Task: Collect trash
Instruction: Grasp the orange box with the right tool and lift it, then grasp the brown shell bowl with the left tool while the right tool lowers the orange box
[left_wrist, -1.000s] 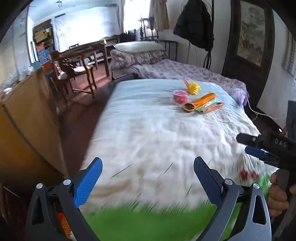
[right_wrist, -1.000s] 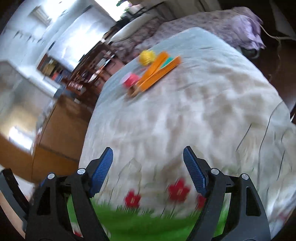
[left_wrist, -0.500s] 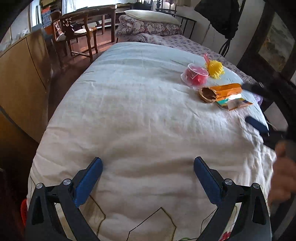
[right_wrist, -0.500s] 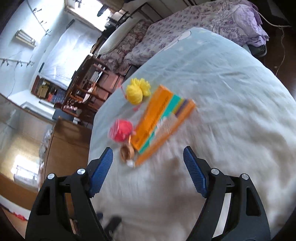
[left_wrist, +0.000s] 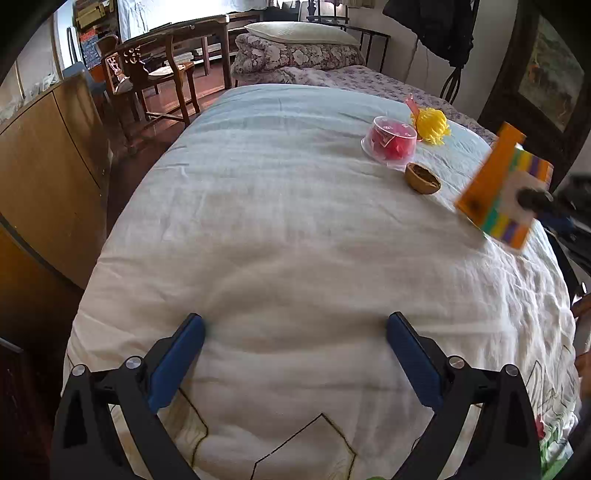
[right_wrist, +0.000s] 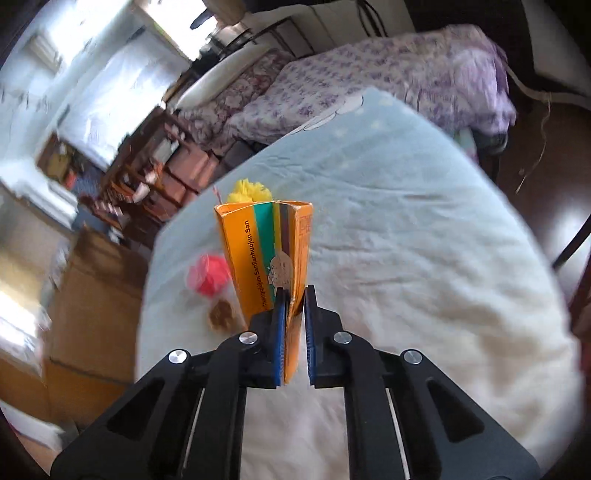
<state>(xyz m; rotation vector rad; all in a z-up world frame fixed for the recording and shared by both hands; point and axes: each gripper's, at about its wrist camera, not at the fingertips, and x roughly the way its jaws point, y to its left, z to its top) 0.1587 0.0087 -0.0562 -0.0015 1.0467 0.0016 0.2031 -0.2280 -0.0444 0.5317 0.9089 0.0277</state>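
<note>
On the bed (left_wrist: 280, 229), wrinkled pale cotton: brown nutshell half (left_wrist: 422, 178), clear plastic cup (left_wrist: 389, 142), yellow frilly ball (left_wrist: 431, 123). Right hand-held gripper (right_wrist: 294, 295) clamps a flattened orange carton (right_wrist: 264, 251), lifted above the sheet. Left hand-held gripper (left_wrist: 295, 332) gapes, empty.

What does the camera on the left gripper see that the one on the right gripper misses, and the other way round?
Only the left wrist view shows the open left gripper above bare quilt, and a wooden chair.

Only the right wrist view shows the right gripper shut on the orange box, with its printed lettering.

Both show the box, yellow pompom, red cup, nutshell and bed quilt.
</note>
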